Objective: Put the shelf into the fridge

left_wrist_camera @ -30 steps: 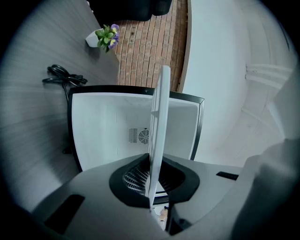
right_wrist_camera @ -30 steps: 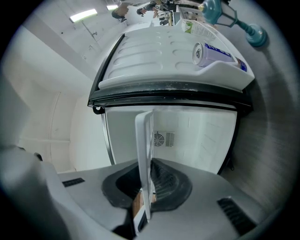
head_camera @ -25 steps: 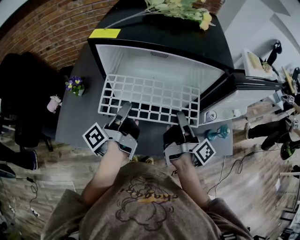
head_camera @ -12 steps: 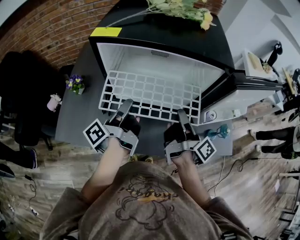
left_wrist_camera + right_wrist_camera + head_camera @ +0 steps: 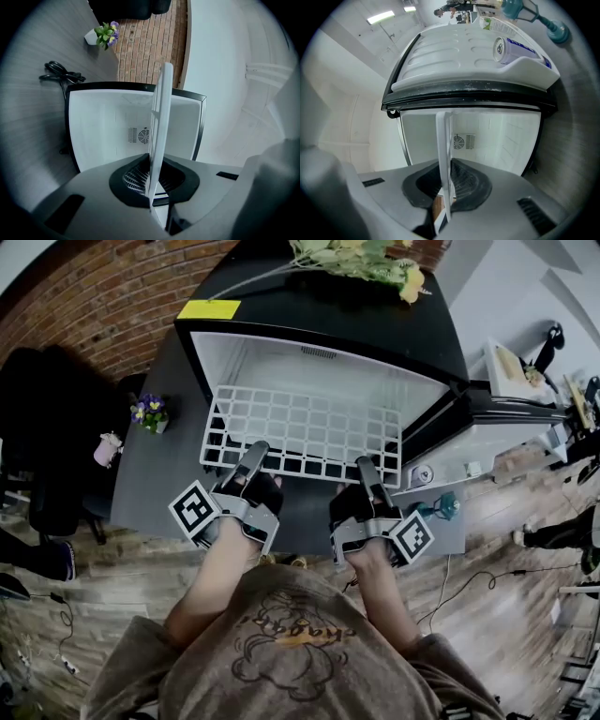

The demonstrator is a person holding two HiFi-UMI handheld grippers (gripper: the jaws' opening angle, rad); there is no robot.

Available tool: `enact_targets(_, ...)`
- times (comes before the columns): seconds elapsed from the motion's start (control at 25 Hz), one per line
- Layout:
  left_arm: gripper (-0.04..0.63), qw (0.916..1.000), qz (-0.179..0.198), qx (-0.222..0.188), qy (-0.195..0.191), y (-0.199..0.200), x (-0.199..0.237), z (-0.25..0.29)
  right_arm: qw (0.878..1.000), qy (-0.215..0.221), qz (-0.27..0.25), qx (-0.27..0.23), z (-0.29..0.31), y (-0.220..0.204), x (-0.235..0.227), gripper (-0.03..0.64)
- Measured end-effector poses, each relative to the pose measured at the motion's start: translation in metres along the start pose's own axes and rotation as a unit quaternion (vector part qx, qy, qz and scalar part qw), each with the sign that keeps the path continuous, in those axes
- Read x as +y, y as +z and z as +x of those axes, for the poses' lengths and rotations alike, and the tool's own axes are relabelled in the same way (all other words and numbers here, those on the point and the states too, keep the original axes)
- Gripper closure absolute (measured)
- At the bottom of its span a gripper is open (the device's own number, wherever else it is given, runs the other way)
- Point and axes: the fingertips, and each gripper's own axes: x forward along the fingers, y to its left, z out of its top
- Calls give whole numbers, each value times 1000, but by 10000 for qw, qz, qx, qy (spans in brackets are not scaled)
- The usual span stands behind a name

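A white wire shelf [image 5: 305, 432] hangs level in the open mouth of a small black fridge [image 5: 319, 362] with a white inside. My left gripper [image 5: 255, 454] is shut on the shelf's near edge at the left. My right gripper [image 5: 366, 468] is shut on that edge at the right. In the left gripper view the shelf [image 5: 159, 122] shows edge-on between the jaws of the left gripper [image 5: 151, 176], with the fridge's back wall and fan grille [image 5: 139, 135] behind. The right gripper view shows the same shelf [image 5: 444, 154] edge-on in the right gripper [image 5: 446, 185].
The fridge door [image 5: 487, 432] stands open to the right, with a can [image 5: 504, 46] in its door rack. Yellow flowers [image 5: 361, 257] lie on the fridge top. A small pot of purple flowers [image 5: 150, 411] sits on the grey surface at left, and a teal object [image 5: 441, 505] at right.
Both grippers have carried the shelf a little farther toward the fridge opening, so more of it now lies inside.
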Motion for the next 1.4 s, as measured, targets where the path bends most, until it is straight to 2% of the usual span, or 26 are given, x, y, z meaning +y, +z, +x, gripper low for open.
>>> enact_targets(1.4,545,10000,-83,1,-36,30,5,63,9998,-137,72,-131,56,23,-9,589)
